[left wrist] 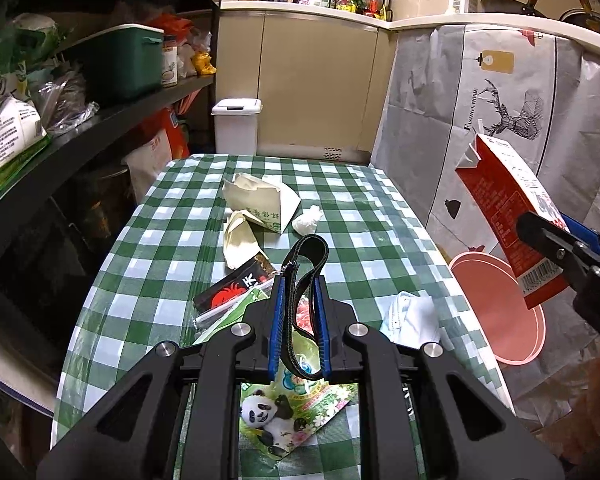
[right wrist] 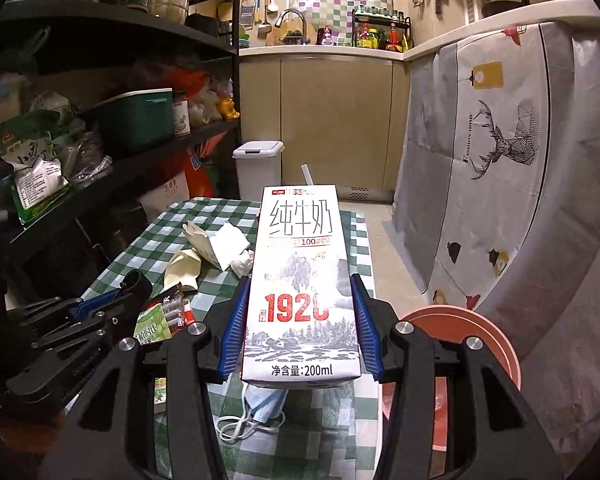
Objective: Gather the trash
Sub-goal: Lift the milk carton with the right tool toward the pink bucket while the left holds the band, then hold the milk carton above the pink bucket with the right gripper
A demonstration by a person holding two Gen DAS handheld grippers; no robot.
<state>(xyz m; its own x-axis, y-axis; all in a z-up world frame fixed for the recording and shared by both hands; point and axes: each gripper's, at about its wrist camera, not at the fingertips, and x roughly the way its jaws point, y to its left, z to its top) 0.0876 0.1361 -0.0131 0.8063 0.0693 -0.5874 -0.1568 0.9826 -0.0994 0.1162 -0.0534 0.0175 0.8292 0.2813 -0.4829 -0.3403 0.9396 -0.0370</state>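
Right hand-held gripper [right wrist: 300, 332] clamped on milk carton [right wrist: 300, 280] above counter [right wrist: 180, 220], left hand-held gripper [left wrist: 300, 320] narrow, pinching black strap [left wrist: 304, 280], pink bin [right wrist: 480, 340] beside counter

Red-and-white milk carton [right wrist: 300, 288] upright, lifted over checked table, pink bin [right wrist: 476, 344] beside

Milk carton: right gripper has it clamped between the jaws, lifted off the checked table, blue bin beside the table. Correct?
One thing is off: the bin beside the table is pink, not blue, as the right wrist view shows. The rest holds: the right gripper has the milk carton clamped between its jaws, lifted off the checked table.
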